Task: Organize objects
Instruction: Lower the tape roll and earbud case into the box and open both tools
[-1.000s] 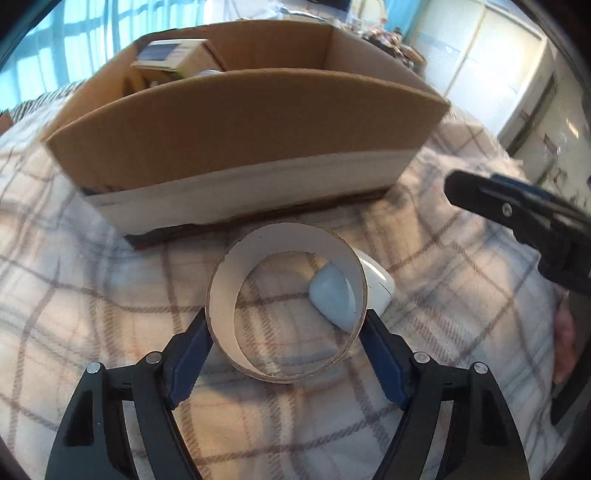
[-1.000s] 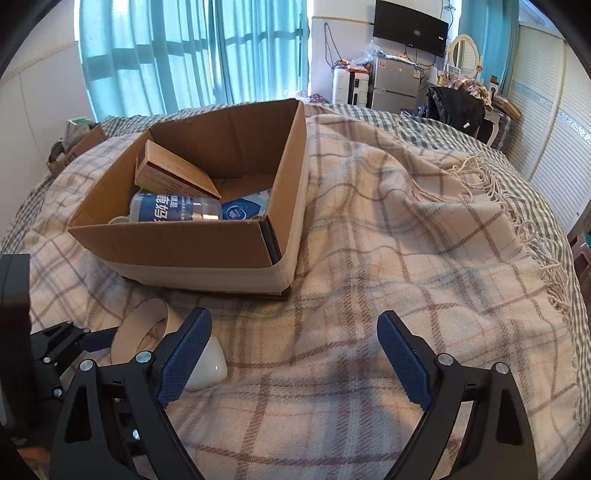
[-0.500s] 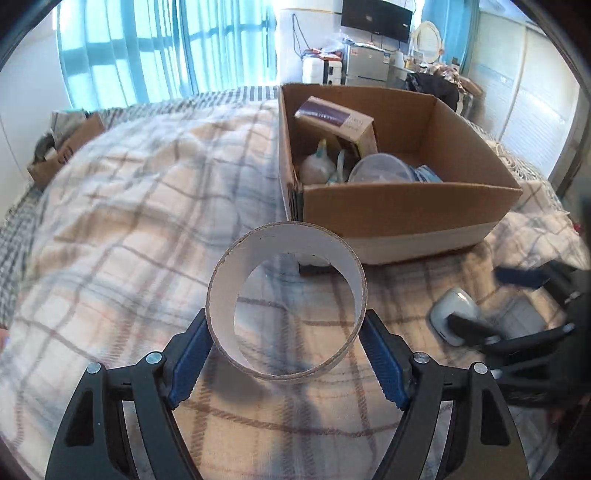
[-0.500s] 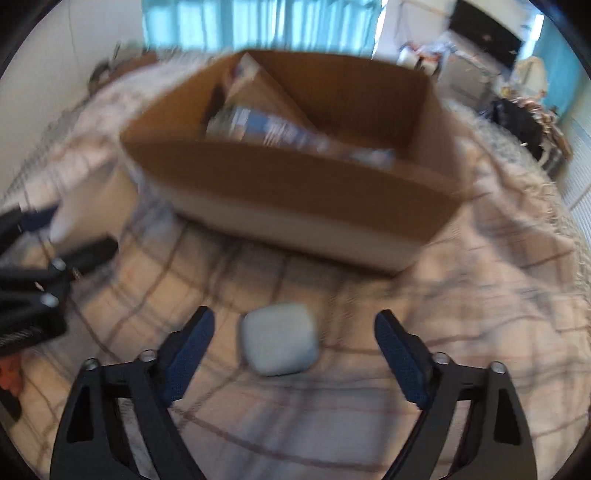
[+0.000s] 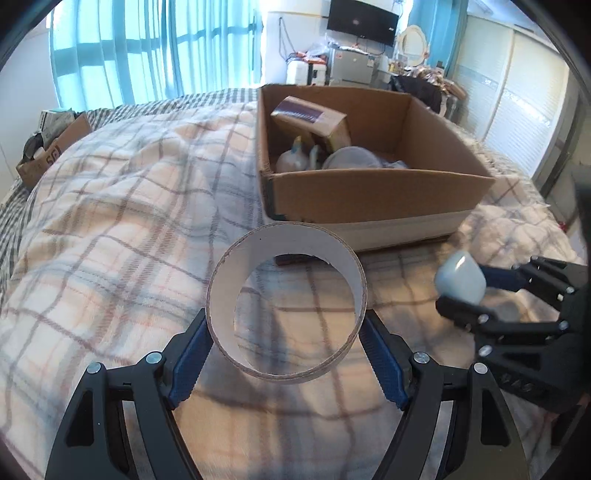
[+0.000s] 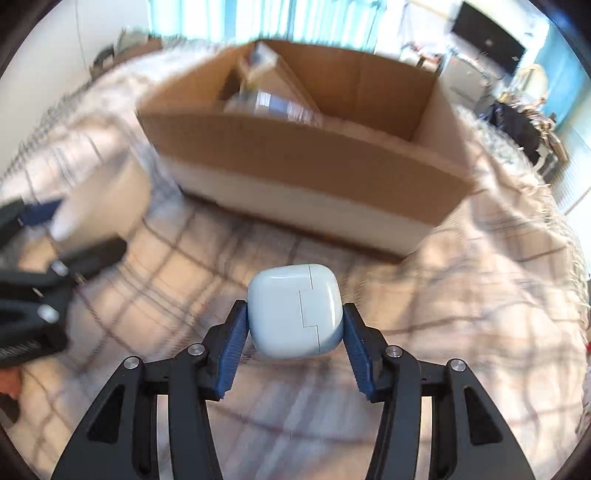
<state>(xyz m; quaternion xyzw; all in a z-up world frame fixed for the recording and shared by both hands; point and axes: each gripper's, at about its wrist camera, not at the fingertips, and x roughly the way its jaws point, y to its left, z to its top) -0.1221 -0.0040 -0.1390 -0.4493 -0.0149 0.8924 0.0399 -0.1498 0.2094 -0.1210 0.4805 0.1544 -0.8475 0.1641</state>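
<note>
Left gripper (image 5: 286, 347): clamped on the cardboard ring (image 5: 287, 301), blue pads pressing its two sides; the ring is held up off the plaid blanket (image 5: 122, 229), its hole facing the camera.
Right gripper (image 6: 293, 345): closed on the white earbud case (image 6: 294, 311), a pad on each flank; the case is lifted clear of the blanket.
Cardboard box (image 5: 373, 194): open-topped, sitting on the blanket just beyond both grippers; its near wall stands between the held things and the inside.
Box contents: a small carton (image 5: 314, 120) leaning at the back left, bottles below it; the right half of the floor looks free.
Open room: bare blanket stretches wide to the left of the box, and between the two grippers.
Change: half a second ago the case lay on the blanket between wide-spread right fingers; now they have shut on it and raised it. The ring sits in the left grip as before.
Surface: a rumpled, soft bed cover.
Room: teal curtains (image 5: 155, 51) at the window, a wall television (image 5: 362, 21), and a second box (image 5: 51, 147) at the far left.
</note>
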